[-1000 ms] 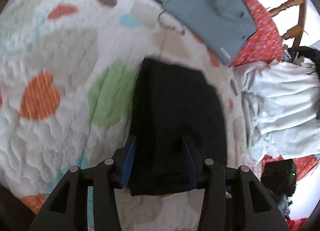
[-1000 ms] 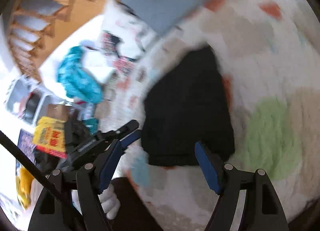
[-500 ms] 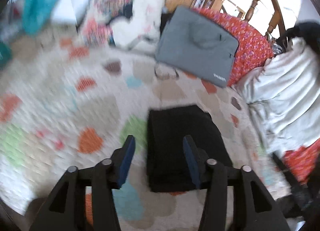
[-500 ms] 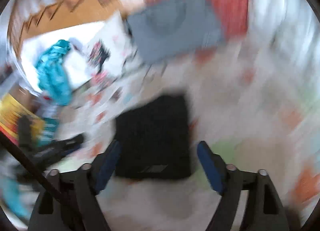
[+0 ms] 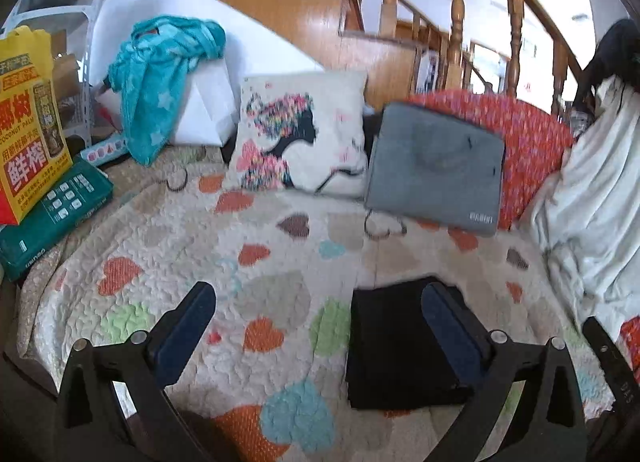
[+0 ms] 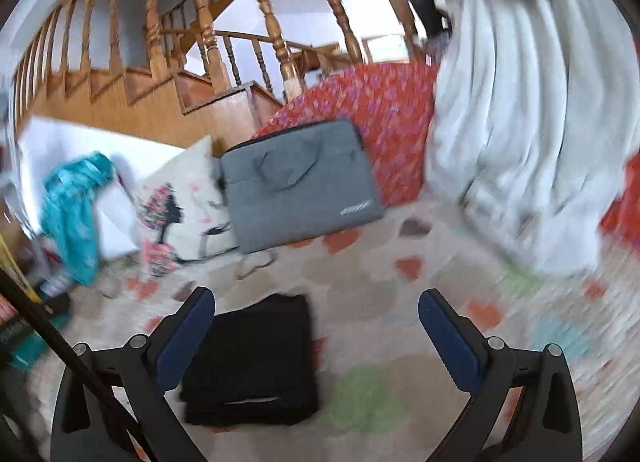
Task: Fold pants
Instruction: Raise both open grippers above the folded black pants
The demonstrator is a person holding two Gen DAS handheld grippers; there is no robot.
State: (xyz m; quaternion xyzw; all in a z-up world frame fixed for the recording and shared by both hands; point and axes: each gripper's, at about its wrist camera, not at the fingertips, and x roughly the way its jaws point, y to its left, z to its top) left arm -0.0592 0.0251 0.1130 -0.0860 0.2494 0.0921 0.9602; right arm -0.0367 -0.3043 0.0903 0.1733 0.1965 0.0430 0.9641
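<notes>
The black pants [image 5: 394,346] lie folded into a flat rectangle on the heart-patterned quilt [image 5: 260,262]. In the left wrist view my left gripper [image 5: 320,320] is open and empty, raised above the quilt, with the pants under its right finger. In the right wrist view the folded pants [image 6: 256,358] lie at the lower left, behind the left finger of my right gripper [image 6: 316,322], which is open and empty above the quilt [image 6: 380,302].
A grey laptop bag [image 5: 436,167] leans on a red cushion [image 5: 532,141] at the back. A printed pillow [image 5: 300,137], a teal towel [image 5: 160,77] and a yellow bag [image 5: 30,117] stand at the left. White bedding [image 5: 592,189] is piled at the right. A wooden stair rail runs behind.
Both grippers have lifted and drawn back from the folded pants, tilting up toward the stairs. The left gripper's fingers have opened wider. The pants stay flat on the quilt.
</notes>
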